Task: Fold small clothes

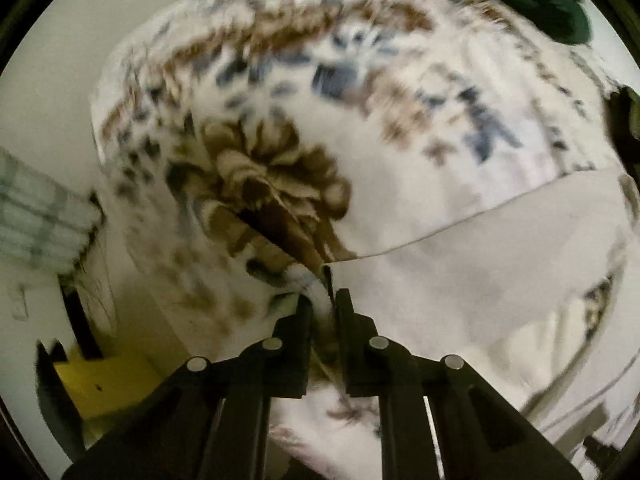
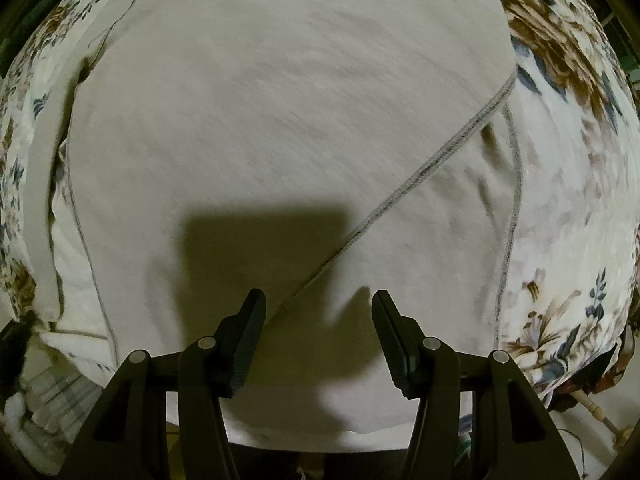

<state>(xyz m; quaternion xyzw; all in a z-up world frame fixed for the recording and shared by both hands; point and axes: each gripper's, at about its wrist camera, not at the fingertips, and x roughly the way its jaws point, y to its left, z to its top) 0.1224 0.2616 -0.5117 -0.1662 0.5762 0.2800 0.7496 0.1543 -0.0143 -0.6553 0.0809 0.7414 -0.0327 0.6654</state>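
The left gripper (image 1: pixel 322 300) has its fingers clamped on an edge of the pale garment (image 2: pixel 280 128) (spread over a flowered bedcover (image 2: pixel 568 160)), probably for folding, while the right gripper (image 2: pixel 318 308) hovers above it, fingers apart.

Floral sheet (image 1: pixel 280 128) blurred — beige garment (image 2: pixel 280 120) cut off below.

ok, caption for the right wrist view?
Right gripper open above the beige garment spread on a floral sheet.

No readable txt, labels, brands or nos. in either view.
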